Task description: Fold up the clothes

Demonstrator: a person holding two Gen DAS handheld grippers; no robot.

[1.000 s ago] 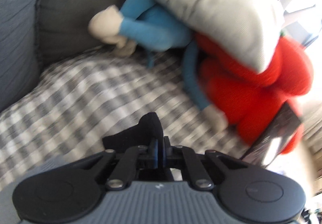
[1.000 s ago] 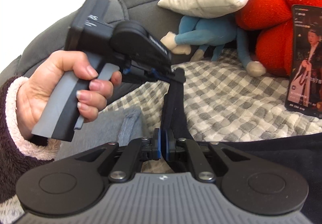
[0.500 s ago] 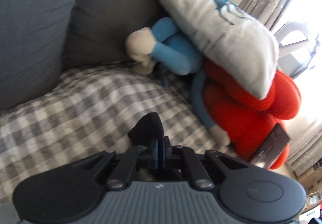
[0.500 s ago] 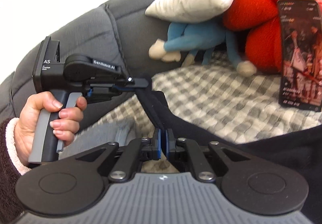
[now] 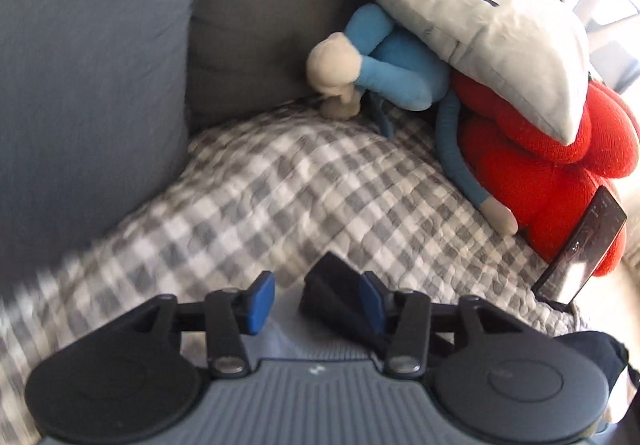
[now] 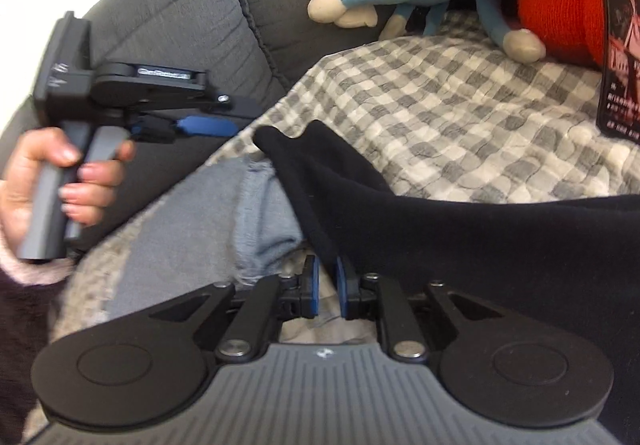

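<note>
Lying across the checked cover (image 6: 460, 117), the black garment (image 6: 460, 229) slips free as both grippers' fingers part.

From the left wrist we look steeply down along the left gripper (image 5: 316, 301), close over the checked blanket (image 5: 280, 197), facing the sofa corner at twelve o'clock. From the right wrist we look down more shallowly past the right gripper (image 6: 325, 287), with the left gripper's body at nine o'clock. Both views share the blanket, the blue plush monkey (image 5: 400, 73), the red plush cushion (image 5: 540, 161), the white pillow (image 5: 472, 5) and the propped phone (image 5: 580, 249) at three o'clock.
</note>
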